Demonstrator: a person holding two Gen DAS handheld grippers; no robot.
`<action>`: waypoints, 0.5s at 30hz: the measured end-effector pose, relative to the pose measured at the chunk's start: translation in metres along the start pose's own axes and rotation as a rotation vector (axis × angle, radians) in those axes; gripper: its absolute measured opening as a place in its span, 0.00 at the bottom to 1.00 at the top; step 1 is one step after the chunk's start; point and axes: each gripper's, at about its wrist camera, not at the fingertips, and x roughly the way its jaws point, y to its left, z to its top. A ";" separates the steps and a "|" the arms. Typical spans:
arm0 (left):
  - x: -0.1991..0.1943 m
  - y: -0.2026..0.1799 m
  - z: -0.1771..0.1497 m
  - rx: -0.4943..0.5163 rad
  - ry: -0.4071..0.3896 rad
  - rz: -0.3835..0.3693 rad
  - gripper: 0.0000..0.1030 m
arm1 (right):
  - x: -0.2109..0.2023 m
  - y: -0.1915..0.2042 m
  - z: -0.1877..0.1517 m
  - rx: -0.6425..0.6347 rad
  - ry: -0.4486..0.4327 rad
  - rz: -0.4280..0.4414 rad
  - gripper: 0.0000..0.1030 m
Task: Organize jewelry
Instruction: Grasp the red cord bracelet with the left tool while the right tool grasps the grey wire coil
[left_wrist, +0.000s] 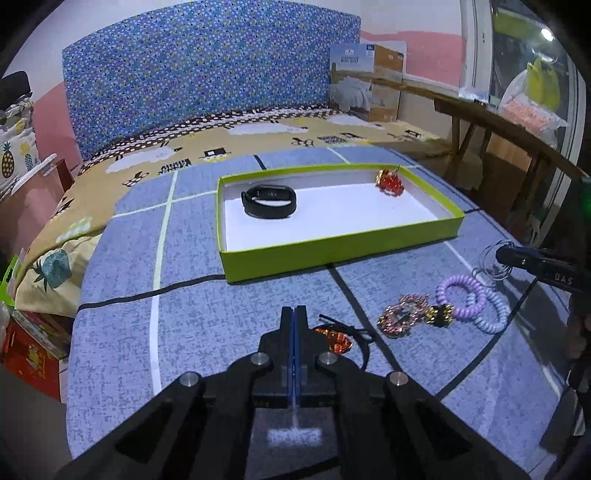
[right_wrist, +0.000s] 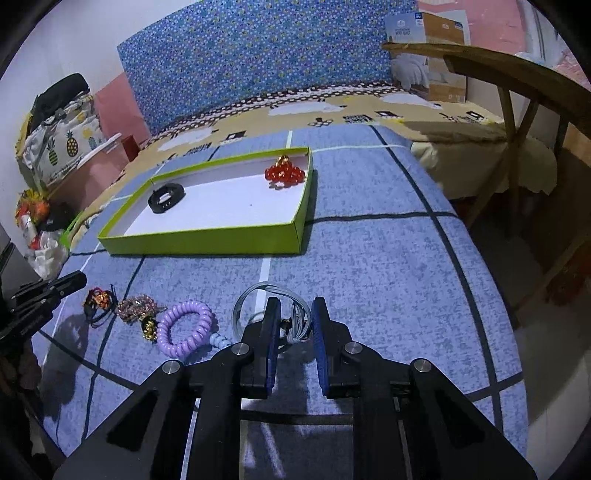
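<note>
A green box lid (left_wrist: 332, 254) (right_wrist: 207, 245) with a white floor holds a black wristband (left_wrist: 269, 201) (right_wrist: 166, 197) and a red bead bracelet (left_wrist: 389, 182) (right_wrist: 285, 173). On the blue cloth lie silver wire bangles (right_wrist: 269, 295) (left_wrist: 493, 264), a purple coil band (right_wrist: 186, 328) (left_wrist: 461, 295), a pale blue coil band (left_wrist: 491, 314), a pink-gold bracelet (left_wrist: 402, 319) (right_wrist: 138, 306), a gold-black piece (left_wrist: 439, 314) (right_wrist: 148, 326) and a red-black cord bracelet (left_wrist: 336, 338) (right_wrist: 98, 301). My left gripper (left_wrist: 294, 314) is shut and empty beside the cord bracelet. My right gripper (right_wrist: 295, 314) is open around the silver bangles.
The cloth covers a bed with a blue patterned headboard (left_wrist: 207, 81). A wooden bench (right_wrist: 517, 92) and a cardboard box (left_wrist: 369, 81) stand to the right. Boxes and bags (left_wrist: 22, 332) crowd the left edge.
</note>
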 end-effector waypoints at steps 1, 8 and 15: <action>-0.003 0.000 0.001 -0.004 -0.008 -0.003 0.00 | -0.002 0.000 0.001 0.001 -0.005 0.002 0.17; -0.008 0.005 0.001 -0.002 -0.023 -0.001 0.00 | -0.012 0.003 0.002 -0.002 -0.030 0.016 0.17; 0.002 0.024 -0.007 -0.059 0.037 -0.045 0.45 | -0.012 0.004 -0.001 0.003 -0.020 0.025 0.17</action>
